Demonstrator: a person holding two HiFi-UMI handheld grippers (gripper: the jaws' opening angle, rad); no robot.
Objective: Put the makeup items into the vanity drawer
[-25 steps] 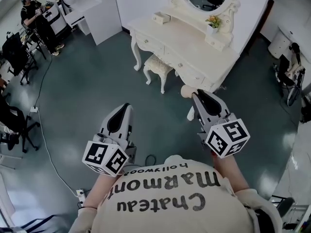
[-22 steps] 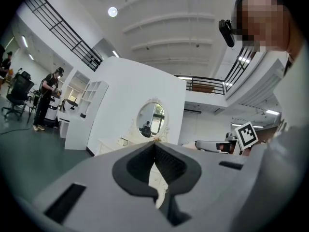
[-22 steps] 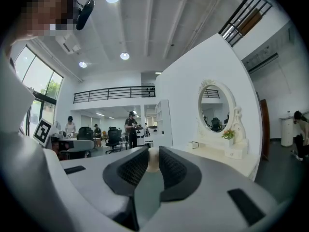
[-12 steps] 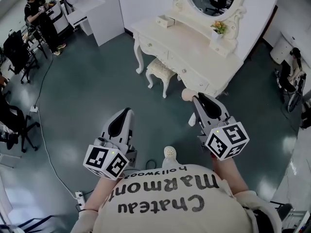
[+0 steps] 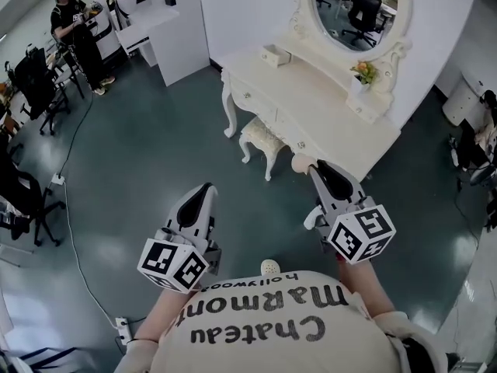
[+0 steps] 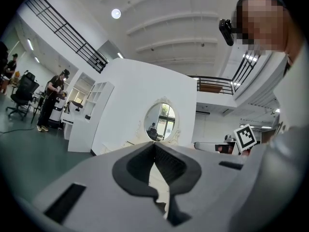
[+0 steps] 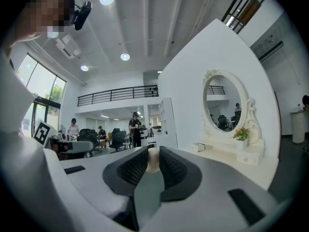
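Right gripper [image 5: 311, 166]: jaws part-closed, clamped on a beige round-ended makeup item [image 5: 300, 162], which pokes out past the tips. Left gripper [image 5: 203, 189]: jaws together, empty. Both are held up in front of the person and well apart from the white vanity [image 5: 311, 99]. The drawer fronts [image 5: 301, 142] look closed, with a stool [image 5: 262, 136] tucked under them. Step looks like carry-to-drawer: hold the grip steady, approach beside the stool, and use the free left gripper on a drawer knob first.
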